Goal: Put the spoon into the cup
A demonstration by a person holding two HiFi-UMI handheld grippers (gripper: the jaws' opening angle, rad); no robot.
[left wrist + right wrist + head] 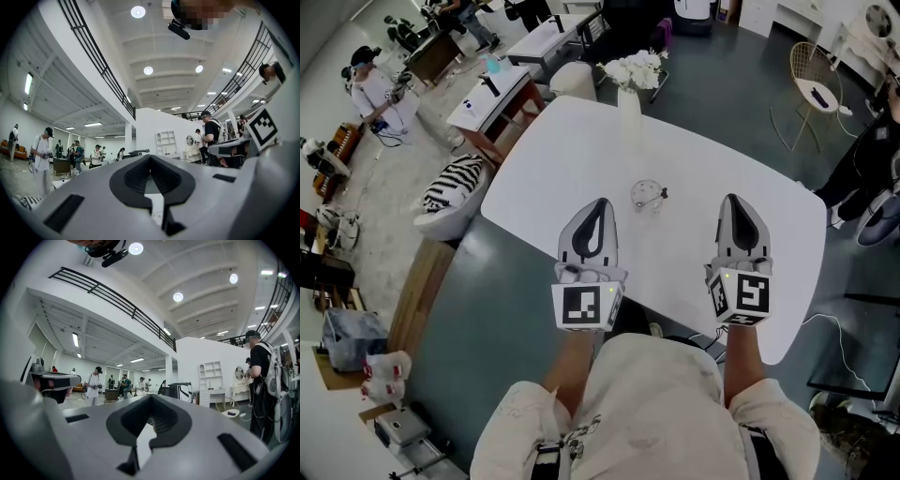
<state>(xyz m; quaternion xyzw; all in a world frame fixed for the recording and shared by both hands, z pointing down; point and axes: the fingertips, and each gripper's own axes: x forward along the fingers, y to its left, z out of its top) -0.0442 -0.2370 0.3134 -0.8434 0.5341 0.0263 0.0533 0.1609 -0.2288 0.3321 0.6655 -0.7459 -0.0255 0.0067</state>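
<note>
Spoon (pixel 662 194) location for the caption, pls? — DESK

PHOTOG: Looks to be in the glass cup (pixel 643 198) already, dark handle end poking over the rim at 3 o'clock (it's tiny in the frame, so I'd say "appears"). Cup sits mid-table (pixel 581 150), with a flower vase (pixel 629 101) beyond it at 12.

DESK: And the tongs?

PHOTOG: Both clenched on nothing. Left gripper (pixel 598 204) is at 7 o'clock of the cup and right gripper (pixel 733 200) at 4, each near the person's body and apart from the cup. My read: job's prob. done, so there's nothing to hold and they're parked level.

DESK: Any diff btwn views?

PHOTOG: Only the head view shows cup, spoon and table layout. The gripper views look out across the hall at people, ceiling lights and a balcony rail, and show no cup. But they do show the jaw tips meeting with nothing between.
</note>
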